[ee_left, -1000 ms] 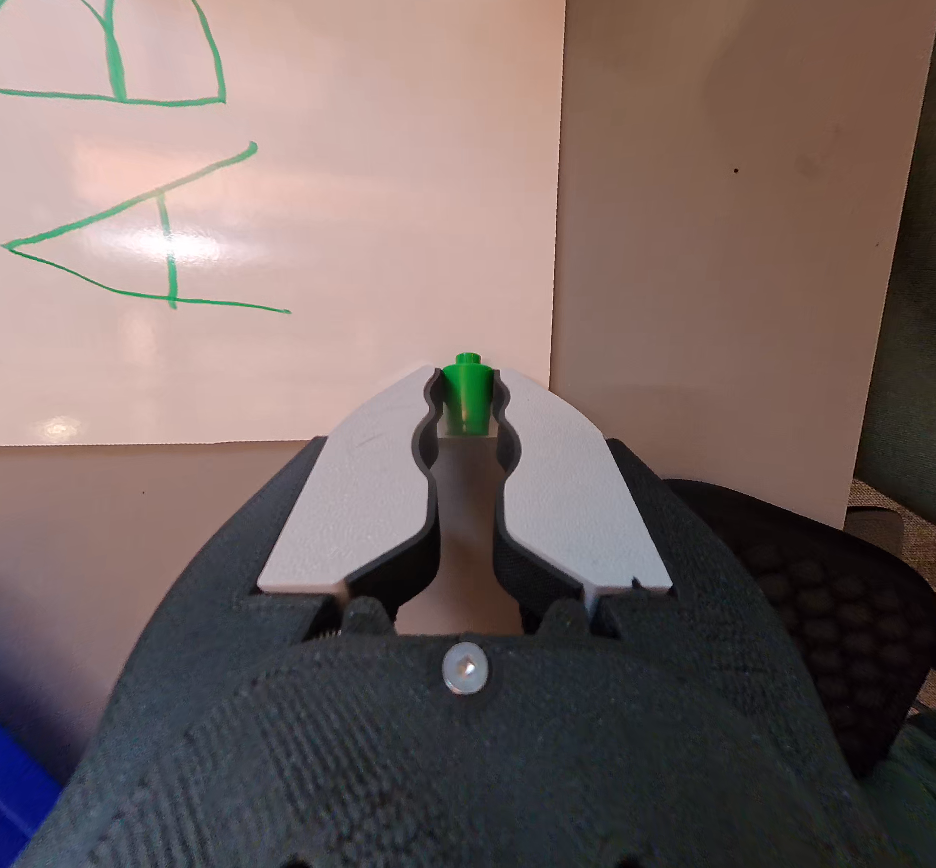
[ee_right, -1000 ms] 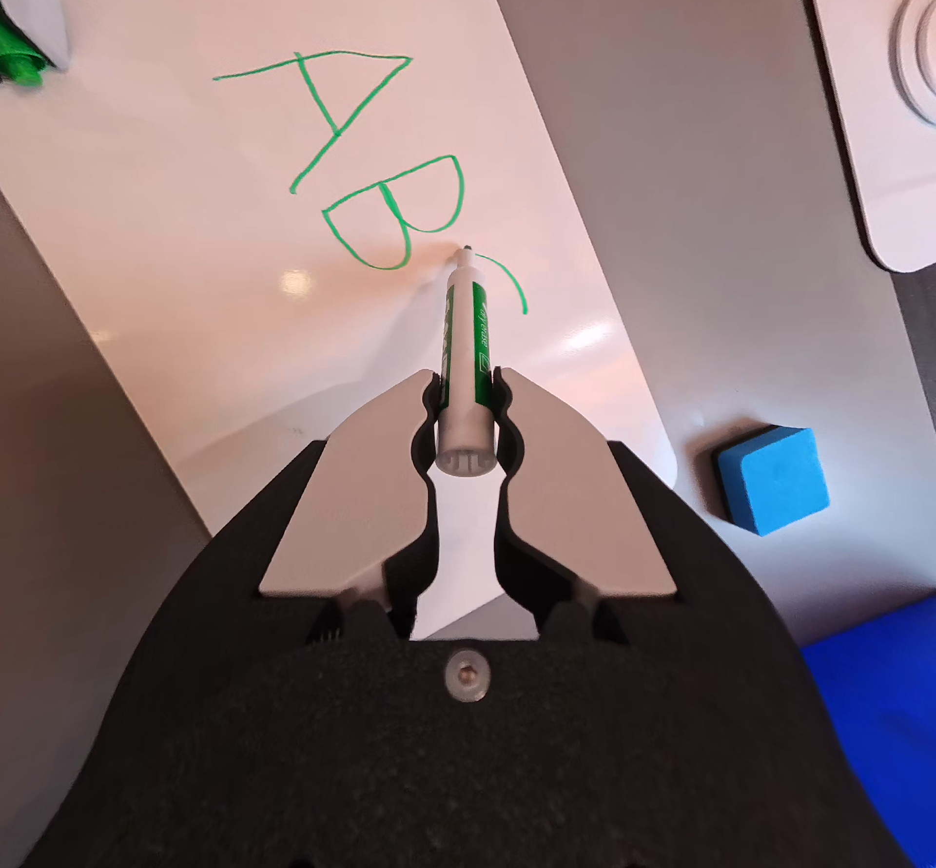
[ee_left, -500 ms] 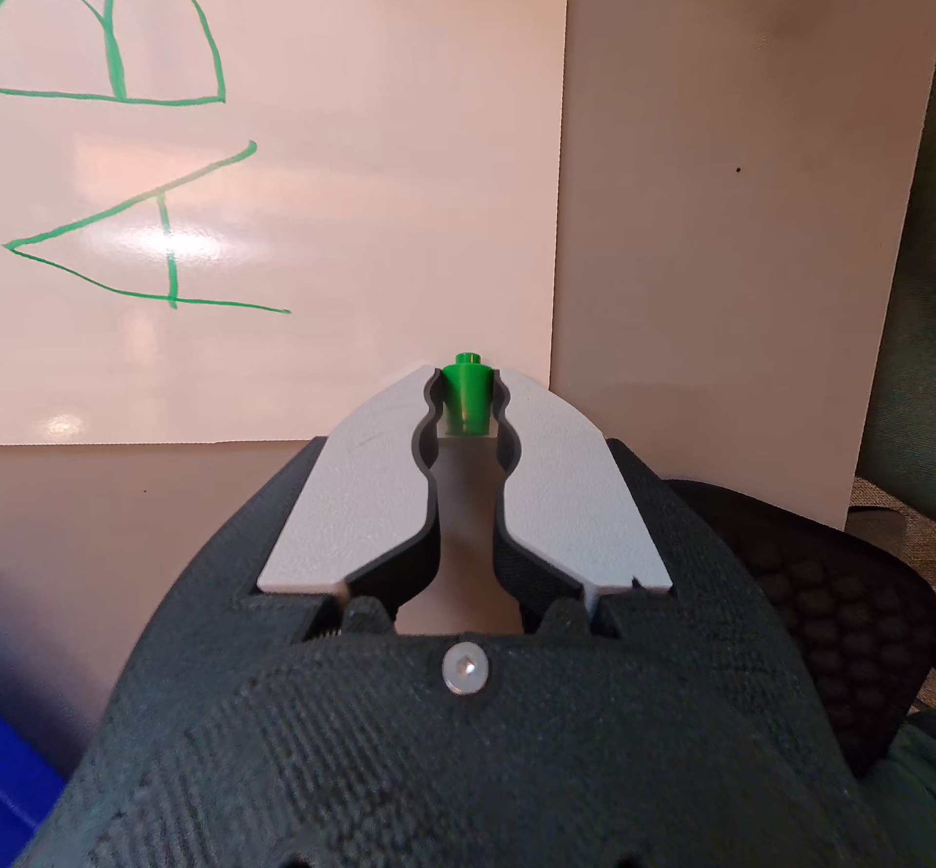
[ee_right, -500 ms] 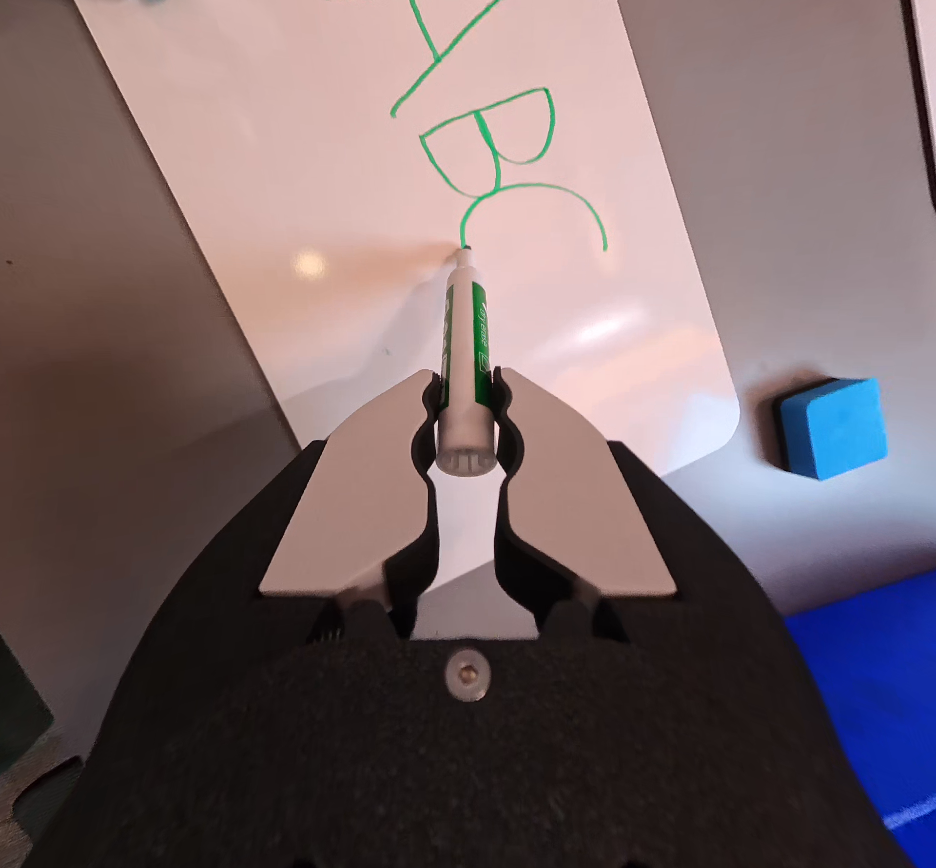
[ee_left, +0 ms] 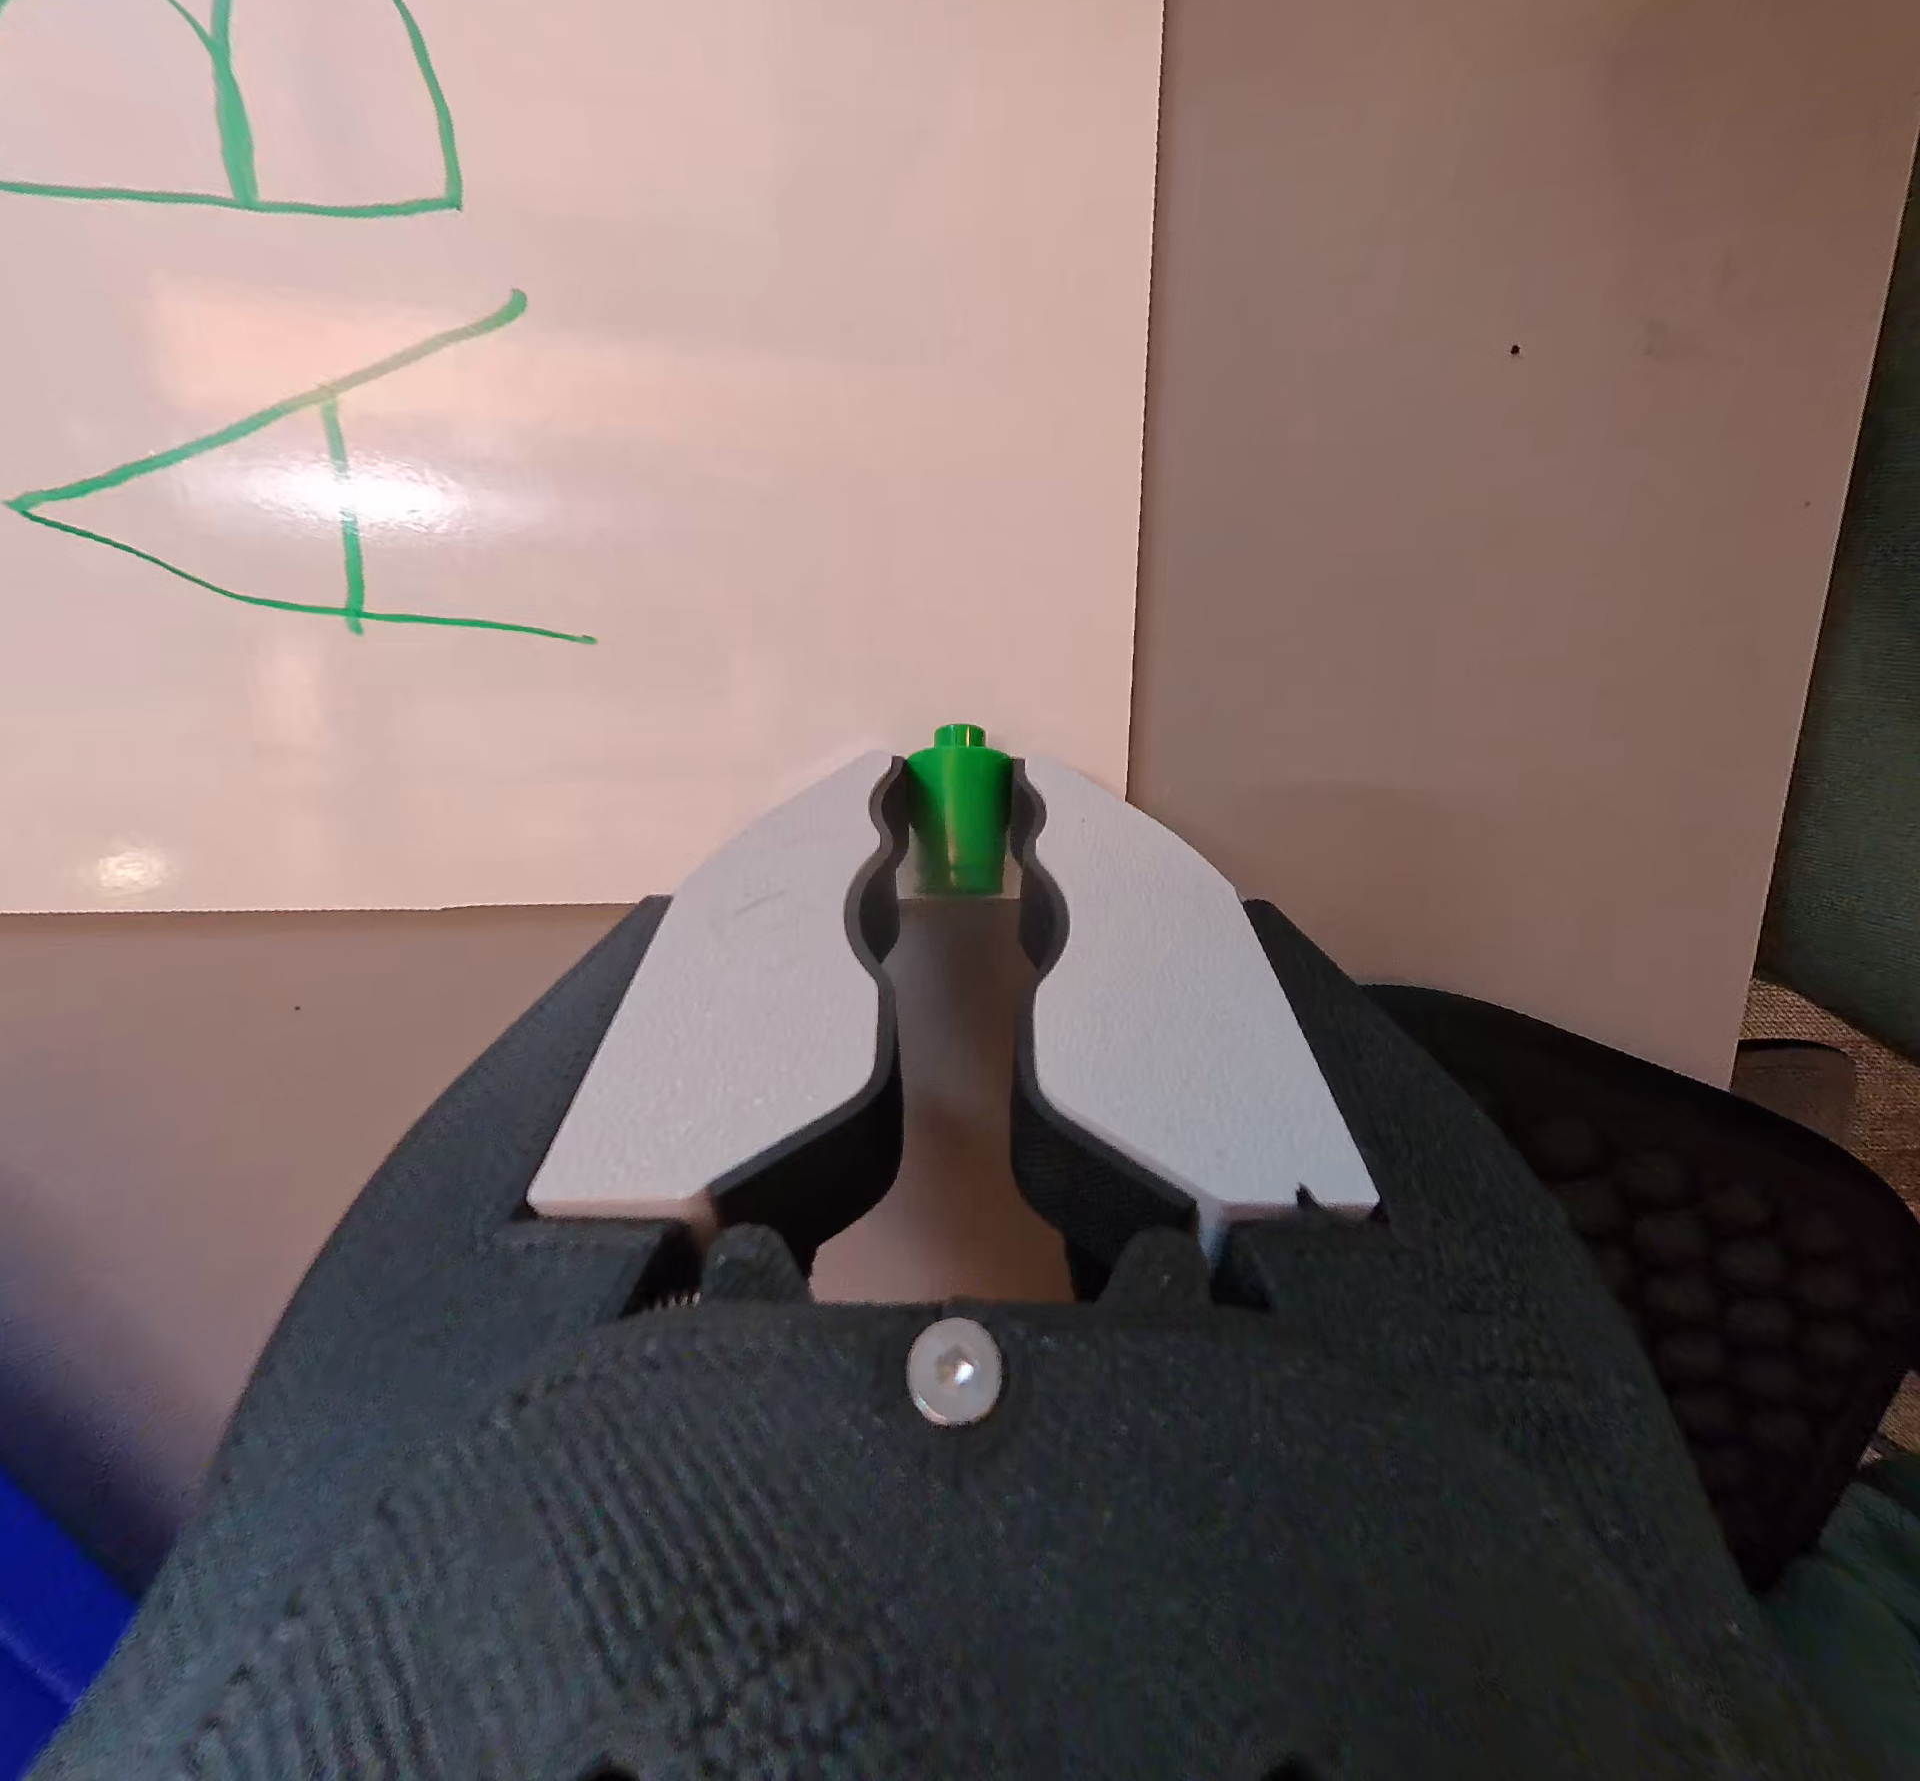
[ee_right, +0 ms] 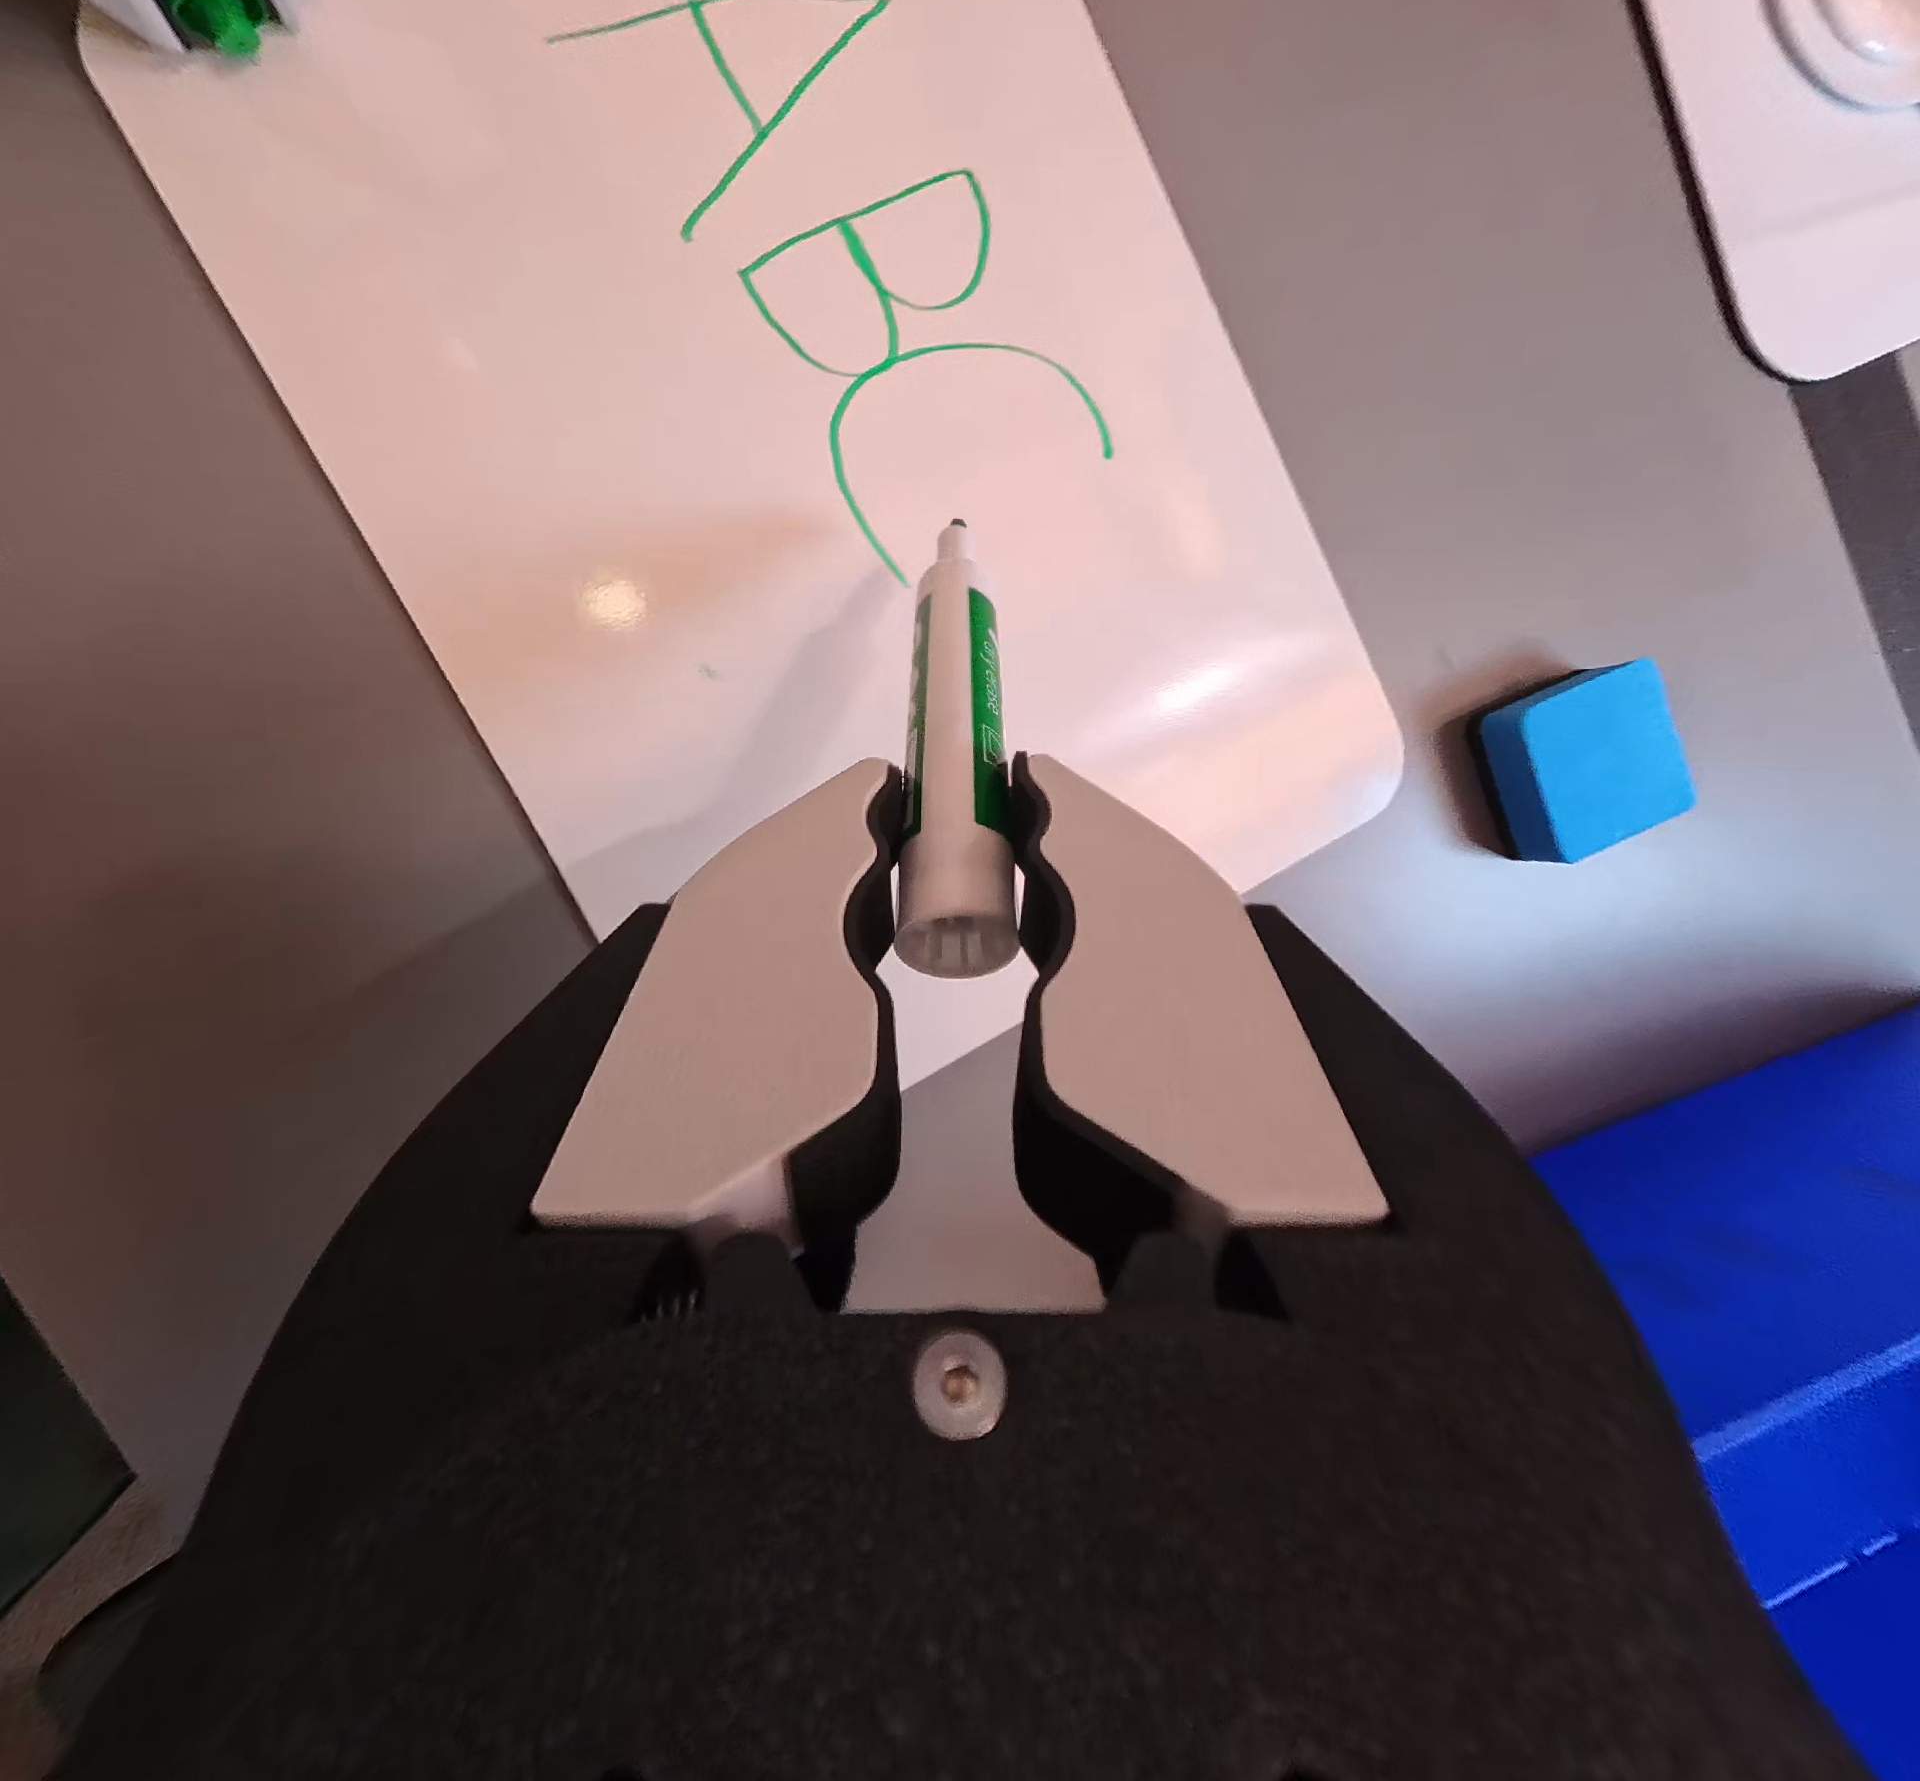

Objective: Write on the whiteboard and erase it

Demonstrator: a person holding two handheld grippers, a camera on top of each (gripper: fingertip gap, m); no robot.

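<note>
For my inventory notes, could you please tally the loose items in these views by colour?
Green: 2 (marker in the right claw, cap in the left claw)
White: 1 (whiteboard)
Blue: 1 (eraser block)
Total: 4

One glossy white rectangular whiteboard (ee_right: 499, 360) with rounded corners is counted on the grey desk (ee_right: 1403, 297). Three green hand-drawn marks (ee_right: 883, 277) are counted on it. One white-and-green marker (ee_right: 961, 723) and one green plastic marker cap (ee_left: 958, 809) are seen, each held in one of two grey-and-black grippers. One blue square foam eraser (ee_right: 1584, 760) is counted, and one white tray (ee_right: 1787, 100) at the desk's edge.
</note>
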